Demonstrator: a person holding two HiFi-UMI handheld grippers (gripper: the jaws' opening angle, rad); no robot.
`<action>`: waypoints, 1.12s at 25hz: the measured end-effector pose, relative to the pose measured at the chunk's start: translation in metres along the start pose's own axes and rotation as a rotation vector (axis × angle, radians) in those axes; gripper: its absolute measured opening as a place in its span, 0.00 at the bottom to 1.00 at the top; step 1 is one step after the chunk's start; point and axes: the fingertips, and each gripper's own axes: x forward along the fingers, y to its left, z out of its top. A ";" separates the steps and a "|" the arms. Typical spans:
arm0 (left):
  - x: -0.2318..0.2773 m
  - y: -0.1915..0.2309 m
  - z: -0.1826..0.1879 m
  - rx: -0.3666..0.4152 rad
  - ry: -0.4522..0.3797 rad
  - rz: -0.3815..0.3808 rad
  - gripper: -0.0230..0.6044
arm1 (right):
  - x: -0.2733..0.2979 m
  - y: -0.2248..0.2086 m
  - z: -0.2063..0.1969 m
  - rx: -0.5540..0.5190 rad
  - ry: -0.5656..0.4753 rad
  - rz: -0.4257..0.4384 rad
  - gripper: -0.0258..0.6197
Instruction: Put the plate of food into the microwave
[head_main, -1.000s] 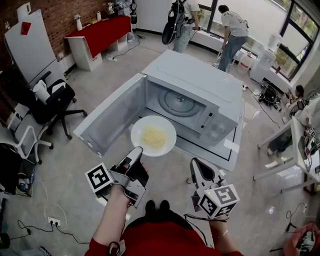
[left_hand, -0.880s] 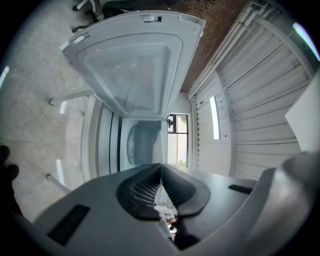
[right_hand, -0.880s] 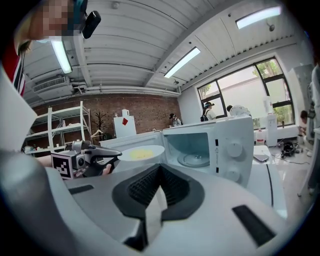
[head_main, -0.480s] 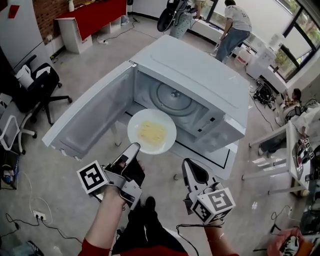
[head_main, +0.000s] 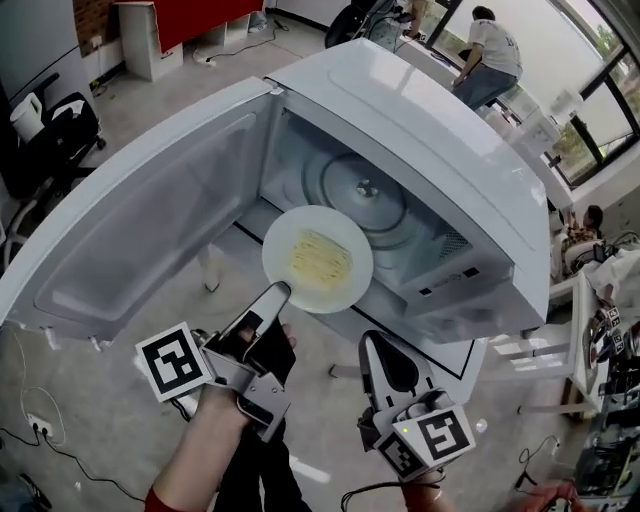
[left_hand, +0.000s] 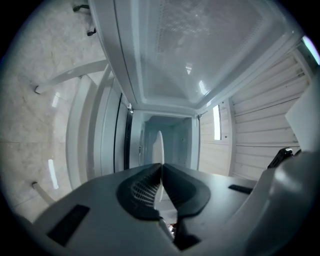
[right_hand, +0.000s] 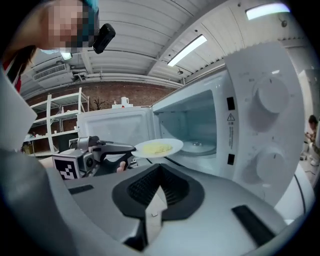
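Observation:
A white plate with a flat yellow patch of food hangs level in front of the open microwave, over the cavity's front sill. My left gripper is shut on the plate's near rim; in the left gripper view the plate stands edge-on between the pads. The glass turntable lies bare inside. The microwave door is swung wide to the left. My right gripper hovers lower right of the plate, shut on nothing, and from it I see the plate and the left gripper.
The microwave's control knobs are at the right of the opening. Behind it stand people by the windows. A red cabinet and a black office chair are at the far left. A cluttered desk is at the right.
Both grippers and the plate have moved toward the microwave opening. The plate now overlaps the cavity's front edge. The microwave looms larger in the head view.

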 end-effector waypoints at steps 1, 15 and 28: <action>0.007 0.002 0.002 0.004 0.003 -0.008 0.07 | 0.003 -0.004 -0.003 -0.020 0.015 -0.011 0.06; 0.108 0.013 0.033 0.093 0.057 0.004 0.07 | 0.060 -0.029 0.011 -0.027 -0.047 -0.070 0.06; 0.161 0.012 0.051 0.138 0.052 0.083 0.07 | 0.074 -0.046 0.027 -0.006 -0.040 -0.099 0.06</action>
